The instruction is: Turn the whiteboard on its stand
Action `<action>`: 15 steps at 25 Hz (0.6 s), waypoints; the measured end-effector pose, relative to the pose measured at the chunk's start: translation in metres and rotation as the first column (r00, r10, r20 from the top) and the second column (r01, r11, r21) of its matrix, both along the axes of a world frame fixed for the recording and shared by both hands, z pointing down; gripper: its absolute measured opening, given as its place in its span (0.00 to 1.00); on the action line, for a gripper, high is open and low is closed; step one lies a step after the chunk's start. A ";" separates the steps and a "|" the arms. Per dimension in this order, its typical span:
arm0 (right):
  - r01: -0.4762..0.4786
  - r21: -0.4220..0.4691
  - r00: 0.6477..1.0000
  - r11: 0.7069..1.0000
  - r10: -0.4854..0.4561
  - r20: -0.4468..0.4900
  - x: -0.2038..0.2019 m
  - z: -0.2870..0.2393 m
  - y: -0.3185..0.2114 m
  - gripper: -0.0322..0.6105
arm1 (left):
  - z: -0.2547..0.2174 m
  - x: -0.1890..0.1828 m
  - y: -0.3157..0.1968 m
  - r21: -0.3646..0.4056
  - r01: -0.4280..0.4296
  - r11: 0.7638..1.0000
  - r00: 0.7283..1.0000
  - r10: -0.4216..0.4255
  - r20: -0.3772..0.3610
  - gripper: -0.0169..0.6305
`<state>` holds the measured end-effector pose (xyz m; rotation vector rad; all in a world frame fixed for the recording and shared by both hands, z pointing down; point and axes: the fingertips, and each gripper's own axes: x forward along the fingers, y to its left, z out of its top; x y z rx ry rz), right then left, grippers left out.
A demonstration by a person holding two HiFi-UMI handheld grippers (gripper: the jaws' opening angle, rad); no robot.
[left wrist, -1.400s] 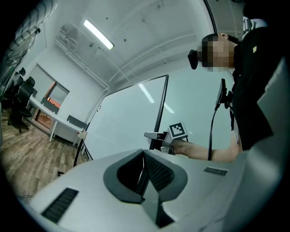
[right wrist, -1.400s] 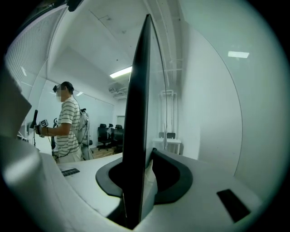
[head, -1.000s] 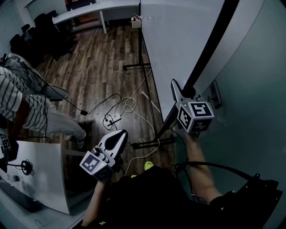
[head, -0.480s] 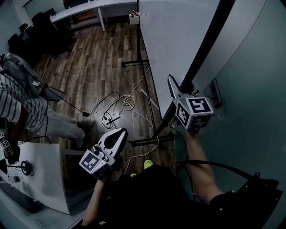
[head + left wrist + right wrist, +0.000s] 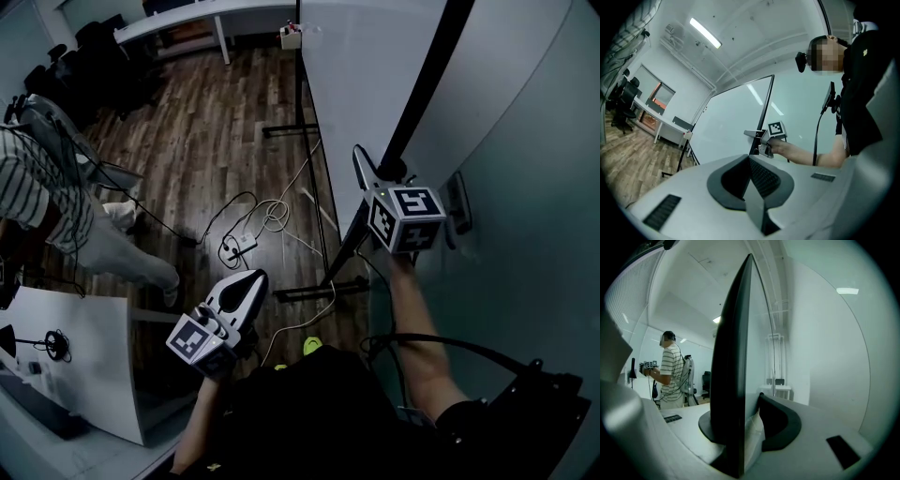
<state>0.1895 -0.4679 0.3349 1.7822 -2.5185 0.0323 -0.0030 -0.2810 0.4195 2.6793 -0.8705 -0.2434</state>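
The whiteboard (image 5: 375,66) stands edge-on on its black stand (image 5: 309,292), its black frame edge (image 5: 733,357) running up the right gripper view. My right gripper (image 5: 375,173) is at that near edge, about mid-height. The edge lies between its jaws (image 5: 740,427), which have just been opening; the right pad (image 5: 776,420) stands slightly off the board, the left pad is hidden behind the frame. My left gripper (image 5: 242,286) hangs lower left over the floor, apart from the board, its jaws (image 5: 751,187) shut and holding nothing. The right gripper (image 5: 754,135) also shows in the left gripper view.
A person in a striped shirt (image 5: 37,187) stands at the left. Cables (image 5: 253,225) lie on the wood floor by the stand's feet. A white table (image 5: 84,356) is at lower left, a long desk (image 5: 187,19) with chairs (image 5: 84,56) at the back, a wall (image 5: 525,187) close on the right.
My right gripper has shifted a little along the board's edge, away from me. The striped-shirt person has stepped across the floor. The left gripper stays about where it was.
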 end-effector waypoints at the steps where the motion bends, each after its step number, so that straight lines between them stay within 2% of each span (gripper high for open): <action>1: 0.001 0.000 1.000 1.000 -0.001 0.000 0.000 0.003 -0.003 0.24 | 0.003 0.000 0.000 0.001 0.004 1.000 1.000 -0.004 0.001 0.01; 15: -0.034 0.001 0.999 0.999 0.034 -0.010 0.008 0.004 -0.039 0.23 | 0.008 -0.007 0.009 -0.014 0.023 1.000 1.000 -0.023 0.013 0.00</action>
